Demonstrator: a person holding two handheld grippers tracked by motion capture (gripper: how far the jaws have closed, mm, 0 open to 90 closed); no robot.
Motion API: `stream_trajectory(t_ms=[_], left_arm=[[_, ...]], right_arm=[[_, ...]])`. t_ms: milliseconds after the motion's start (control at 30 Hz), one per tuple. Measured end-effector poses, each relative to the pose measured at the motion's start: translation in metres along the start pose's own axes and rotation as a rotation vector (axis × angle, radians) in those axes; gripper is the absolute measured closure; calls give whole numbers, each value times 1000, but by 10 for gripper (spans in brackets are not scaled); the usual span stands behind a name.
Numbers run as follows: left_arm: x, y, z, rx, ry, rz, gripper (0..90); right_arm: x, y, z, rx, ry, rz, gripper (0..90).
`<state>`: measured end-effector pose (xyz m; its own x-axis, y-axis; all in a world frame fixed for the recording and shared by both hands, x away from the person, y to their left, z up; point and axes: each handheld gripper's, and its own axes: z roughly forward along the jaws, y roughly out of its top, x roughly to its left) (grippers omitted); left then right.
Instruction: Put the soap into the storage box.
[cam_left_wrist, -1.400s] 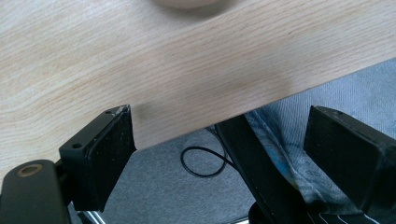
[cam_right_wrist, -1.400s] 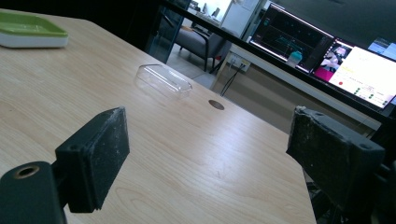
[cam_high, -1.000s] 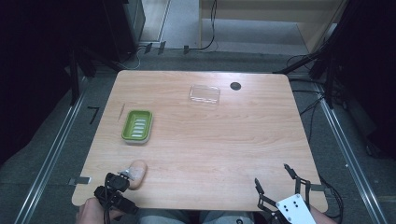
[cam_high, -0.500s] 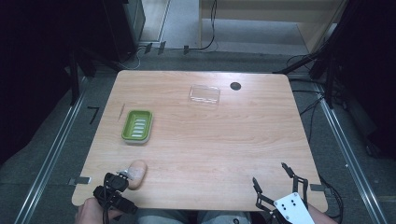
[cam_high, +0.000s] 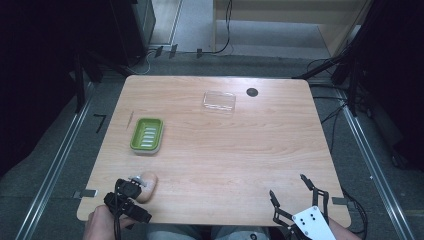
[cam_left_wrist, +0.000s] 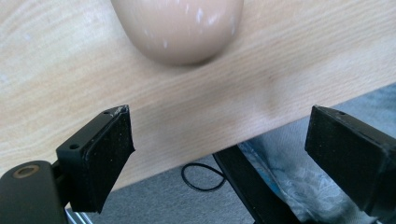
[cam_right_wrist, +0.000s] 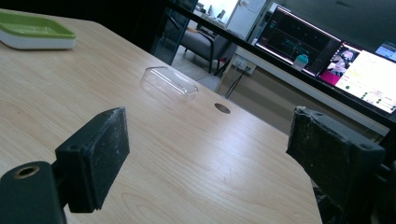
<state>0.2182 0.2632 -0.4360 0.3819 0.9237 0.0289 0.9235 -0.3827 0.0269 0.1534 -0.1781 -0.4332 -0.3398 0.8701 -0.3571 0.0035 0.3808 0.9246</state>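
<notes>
the smooth beige oval soap bar (cam_high: 146, 186) lies at the table's near left edge, just beyond the left gripper (cam_high: 131, 189), whose spread jaws have just been opening with nothing between them. its long axis runs near-to-far. the right gripper (cam_high: 291, 191), released and empty, sits well apart.

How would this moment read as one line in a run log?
left gripper: open, at beige soap bar | right gripper: open, empty | green soap dish: empty
</notes>
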Motion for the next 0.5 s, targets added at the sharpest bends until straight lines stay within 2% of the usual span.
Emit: stream_trajectory(t_ms=[100,267,500], left_arm=[[0,5,-4,-16,17,-5,66],[1,12,-7,-35,21,-11,58],[6,18,-7,-47,7,-29,41]], right_arm=[[0,0,0,0,0,0,131],[0,0,0,3,0,-1,131],[0,0,0,2,0,-3,131]])
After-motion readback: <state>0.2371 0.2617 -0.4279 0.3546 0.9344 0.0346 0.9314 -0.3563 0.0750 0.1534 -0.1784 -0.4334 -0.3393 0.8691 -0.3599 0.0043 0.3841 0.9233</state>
